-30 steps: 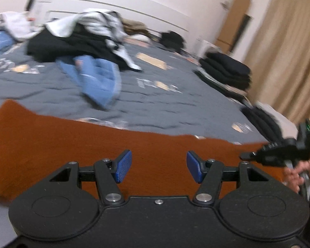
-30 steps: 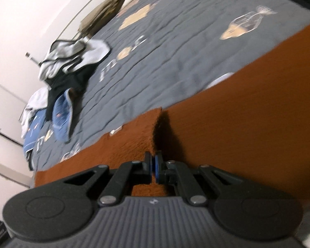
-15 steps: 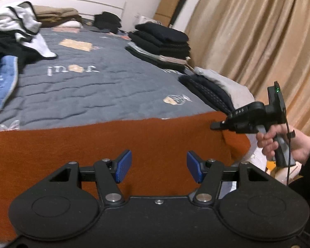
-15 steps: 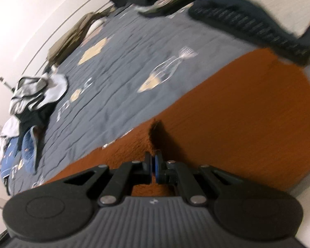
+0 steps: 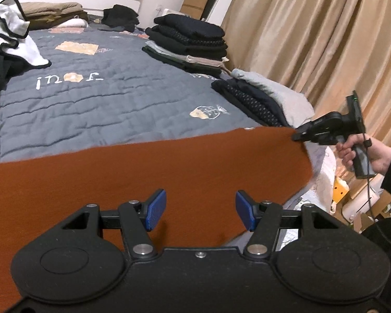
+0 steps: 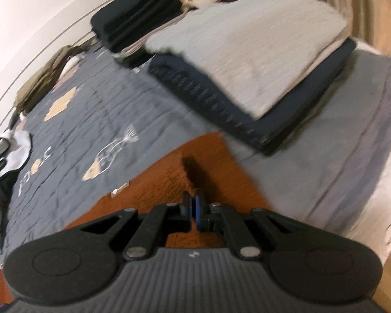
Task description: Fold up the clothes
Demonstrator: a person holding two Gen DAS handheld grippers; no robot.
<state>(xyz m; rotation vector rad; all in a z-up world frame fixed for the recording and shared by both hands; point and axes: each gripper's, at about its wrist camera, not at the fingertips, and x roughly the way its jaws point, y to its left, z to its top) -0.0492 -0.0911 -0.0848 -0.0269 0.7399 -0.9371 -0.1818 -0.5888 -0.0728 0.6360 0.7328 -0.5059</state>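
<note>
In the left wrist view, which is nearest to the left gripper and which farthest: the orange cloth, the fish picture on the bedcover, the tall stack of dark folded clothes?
1. Orange cloth: directly under the left gripper, whose jaws stand open.
2. Fish picture: beyond the cloth's far edge, on the grey bedcover.
3. Tall stack of dark folded clothes: farthest, near the curtain side.
</note>
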